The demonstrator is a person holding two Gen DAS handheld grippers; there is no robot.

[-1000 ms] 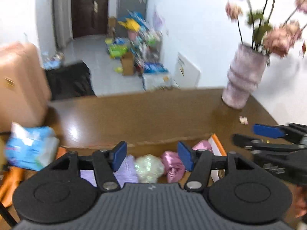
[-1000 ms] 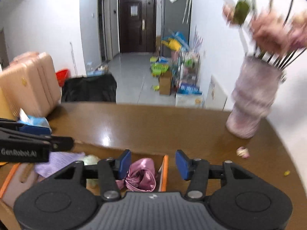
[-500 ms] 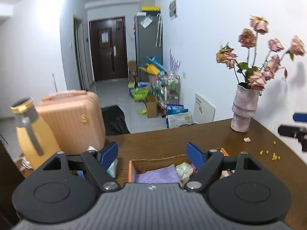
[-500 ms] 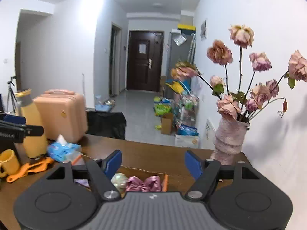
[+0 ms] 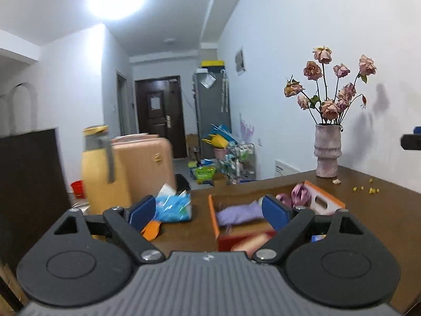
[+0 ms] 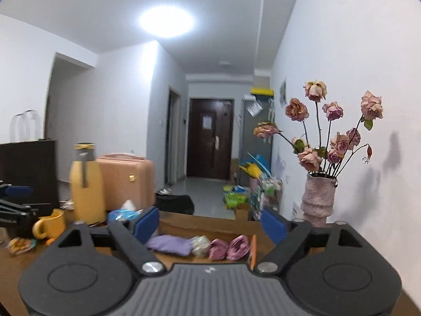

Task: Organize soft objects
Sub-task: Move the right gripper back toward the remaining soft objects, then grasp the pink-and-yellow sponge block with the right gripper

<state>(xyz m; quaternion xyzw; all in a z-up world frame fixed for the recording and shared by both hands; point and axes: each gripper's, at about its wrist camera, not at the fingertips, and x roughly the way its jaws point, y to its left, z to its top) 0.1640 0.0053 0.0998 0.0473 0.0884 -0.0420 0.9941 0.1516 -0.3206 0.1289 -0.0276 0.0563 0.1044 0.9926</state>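
Observation:
An orange-rimmed box (image 5: pixel 325 200) sits on the brown table and holds a purple cloth (image 5: pixel 239 212) and pink soft items (image 5: pixel 298 193). In the right wrist view the purple cloth (image 6: pixel 169 245), a pale green bundle (image 6: pixel 200 245) and pink satin pieces (image 6: pixel 230 247) lie in a row, beside the box's orange rim (image 6: pixel 253 250). My left gripper (image 5: pixel 208 212) is open and empty, held above the table before the box. My right gripper (image 6: pixel 210 225) is open and empty above the box.
A vase of dried roses (image 5: pixel 327 155) stands at the table's far right, with petals and yellow crumbs (image 5: pixel 365 189) nearby. A blue tissue pack (image 5: pixel 173 206), a yellow jug (image 6: pixel 85 184), a yellow mug (image 6: pixel 51 223) and an orange tool (image 5: pixel 151 230) occupy the left side.
Both grippers have risen and pulled back from the box, tilting up to show the room. Both have opened wider. The left one has swung leftward.

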